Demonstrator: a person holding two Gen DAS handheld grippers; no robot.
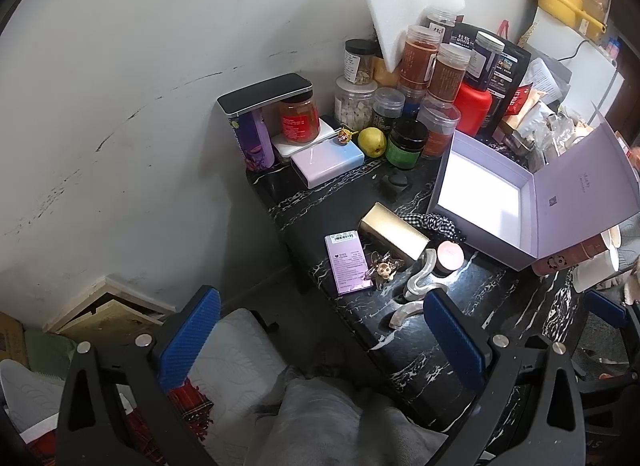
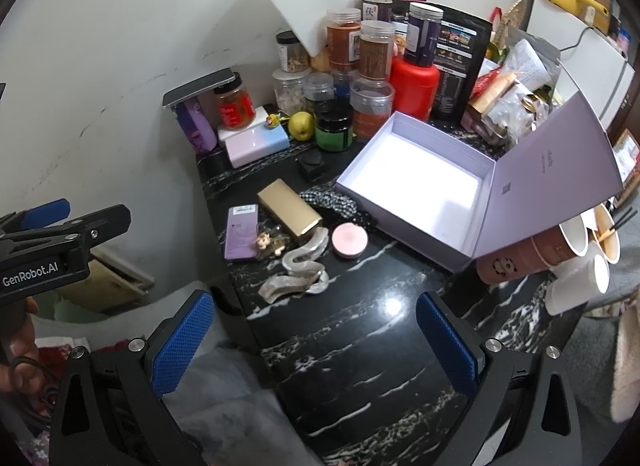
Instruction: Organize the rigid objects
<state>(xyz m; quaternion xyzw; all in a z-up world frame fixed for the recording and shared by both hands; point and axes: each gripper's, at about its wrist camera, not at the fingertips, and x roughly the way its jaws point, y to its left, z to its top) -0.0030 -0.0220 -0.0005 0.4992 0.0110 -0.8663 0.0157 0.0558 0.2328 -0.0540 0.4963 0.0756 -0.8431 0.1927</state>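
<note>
While both grippers hang back off the near edge with nothing in them, the left gripper [image 1: 320, 342] spread wide and the right gripper [image 2: 316, 346] just as wide, all the loose stuff is still sitting out on the black marble table [image 2: 360, 366].

The items to sort are bunched together just left of the open lavender box [image 2: 416, 189], which looks empty: a gold box [image 2: 289, 205], a flat purple box [image 2: 240, 231], a little clear charm [image 2: 269, 244] resting partly on it, a wavy pearly hair clip [image 2: 298, 272] and a round pink compact [image 2: 349, 240]. There's also a black-and-white checked scrunchie [image 2: 332, 199] tucked against the lavender box.

What I'd worry about: everything's touching or nearly so, so going for the gold box could shove the charm or the clip, and the polished top will probably let them skate. The purple box sits close to the table's left edge, so a nudge could drop it to the floor. The box lid [image 2: 552, 181] leans over some paper cups [image 2: 576, 242], easy to clip.

Room's cramped. Jars [image 2: 352, 65] crowd the back by a scuffed white wall [image 2: 100, 65], I think with bedding below.
</note>
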